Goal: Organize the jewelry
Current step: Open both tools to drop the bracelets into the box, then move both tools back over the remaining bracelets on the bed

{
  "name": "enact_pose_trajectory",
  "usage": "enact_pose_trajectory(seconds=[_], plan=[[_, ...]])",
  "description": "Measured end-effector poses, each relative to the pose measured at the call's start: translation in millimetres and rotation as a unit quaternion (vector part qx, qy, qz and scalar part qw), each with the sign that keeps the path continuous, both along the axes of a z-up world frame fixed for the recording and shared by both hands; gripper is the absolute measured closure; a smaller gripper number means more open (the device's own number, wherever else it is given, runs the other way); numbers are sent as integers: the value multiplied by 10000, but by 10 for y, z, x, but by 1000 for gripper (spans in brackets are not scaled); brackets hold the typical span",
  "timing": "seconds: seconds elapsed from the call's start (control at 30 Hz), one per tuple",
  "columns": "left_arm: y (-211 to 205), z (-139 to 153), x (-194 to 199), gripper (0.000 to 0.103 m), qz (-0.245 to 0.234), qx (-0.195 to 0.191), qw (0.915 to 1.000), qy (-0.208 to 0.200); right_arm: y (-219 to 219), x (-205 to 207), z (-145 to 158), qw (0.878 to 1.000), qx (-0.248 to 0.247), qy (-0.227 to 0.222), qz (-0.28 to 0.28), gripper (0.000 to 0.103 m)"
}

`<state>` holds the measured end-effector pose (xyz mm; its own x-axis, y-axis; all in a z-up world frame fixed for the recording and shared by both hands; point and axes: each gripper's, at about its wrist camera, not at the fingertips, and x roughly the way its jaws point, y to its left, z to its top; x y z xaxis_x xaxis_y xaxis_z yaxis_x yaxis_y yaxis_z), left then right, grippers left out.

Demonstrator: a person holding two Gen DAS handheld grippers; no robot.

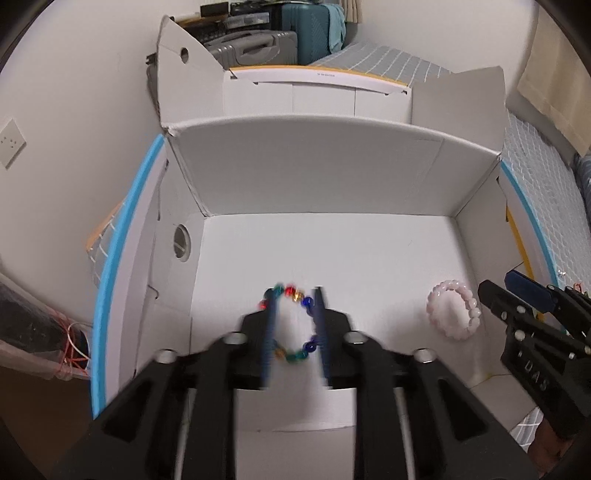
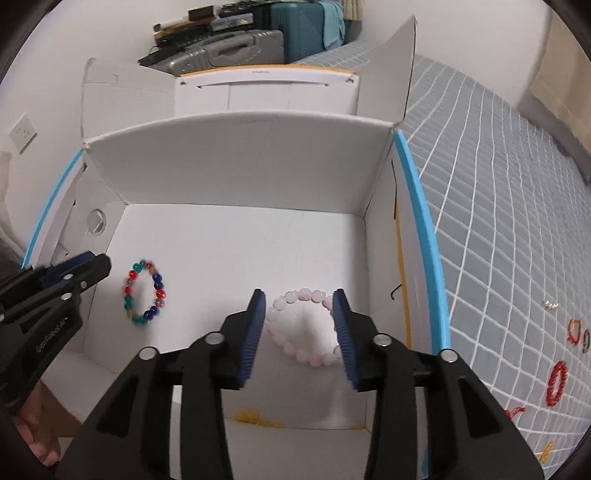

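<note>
White cardboard box [image 2: 236,162] holds both bracelets: my left gripper [image 1: 295,332] and right gripper [image 2: 299,332], jaws spread, straddle multicoloured glass-bead bracelet [image 1: 291,325] and pink bead bracelet [image 2: 306,328], apparently released for storage.

Suitcases [image 1: 291,33], wall socket [image 1: 11,142], checked bedcover [image 2: 517,221]

Home bedroom, by the look of it. Bed w/ grey grid-pattern cover [image 2: 498,221] fills right of frame. Suitcases, teal [image 2: 303,29] & grey [image 2: 236,46], stacked at top centre against plain white wall. Wall socket [image 2: 24,133] at left edge, curtain [image 1: 546,85] upper right. White cardboard box [image 2: 240,162] sits mid-frame on the bed.
</note>
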<state>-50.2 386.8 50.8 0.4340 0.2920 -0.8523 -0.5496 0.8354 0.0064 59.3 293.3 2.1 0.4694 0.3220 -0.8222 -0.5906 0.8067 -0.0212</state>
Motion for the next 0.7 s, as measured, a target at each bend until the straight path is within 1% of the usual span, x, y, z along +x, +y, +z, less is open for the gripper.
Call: enact_pose_trajectory(seconds=[0.03, 0.07, 0.1, 0.13, 0.17, 0.23, 0.27, 0.3, 0.33, 0.4, 0.47, 0.63, 0.7], plan=[[-14, 40, -21, 62, 19, 24, 10000, -57, -21, -35, 46, 9999, 20, -127, 1, 51], [-28, 87, -48, 59, 29, 37, 9999, -138, -60, -89, 126, 9995, 116, -293, 21, 37], [-32, 122, -60, 52, 40, 53, 9998, -180, -94, -118, 187, 9991, 202, -379, 39, 29], [-37, 166, -82, 44, 72, 87, 9997, -229, -141, -150, 269, 9984, 291, -488, 44, 27], [-44, 216, -107, 40, 91, 117, 9994, -304, -170, -175, 321, 9979, 322, -565, 37, 23], [-70, 293, -139, 29, 66, 150, 9989, -436, -235, -176, 435, 9965, 403, -736, 3, 17], [-87, 329, -149, 27, 47, 159, 9987, -485, -298, -192, 499, 9950, 467, -879, -74, 13], [-103, 353, -154, 24, 27, 168, 9985, -511, -354, -205, 547, 9936, 511, -998, -119, 11], [-132, 383, -154, 19, -7, 201, 9984, -533, -411, -212, 592, 9924, 537, -1097, -147, 10], [-183, 432, -156, 13, -25, 278, 9977, -614, -491, -212, 645, 9914, 554, -1171, -180, 9], [-267, 485, -140, 12, -126, 329, 9969, -704, -595, -187, 681, 9910, 534, -1213, -206, 8], [-493, 573, -51, 6, -325, 316, 9955, -830, -859, -77, 750, 9888, 438, -1385, -357, 8], [-591, 603, -4, 6, -371, 389, 9946, -885, -1005, -12, 759, 9883, 429, -1389, -466, 7]])
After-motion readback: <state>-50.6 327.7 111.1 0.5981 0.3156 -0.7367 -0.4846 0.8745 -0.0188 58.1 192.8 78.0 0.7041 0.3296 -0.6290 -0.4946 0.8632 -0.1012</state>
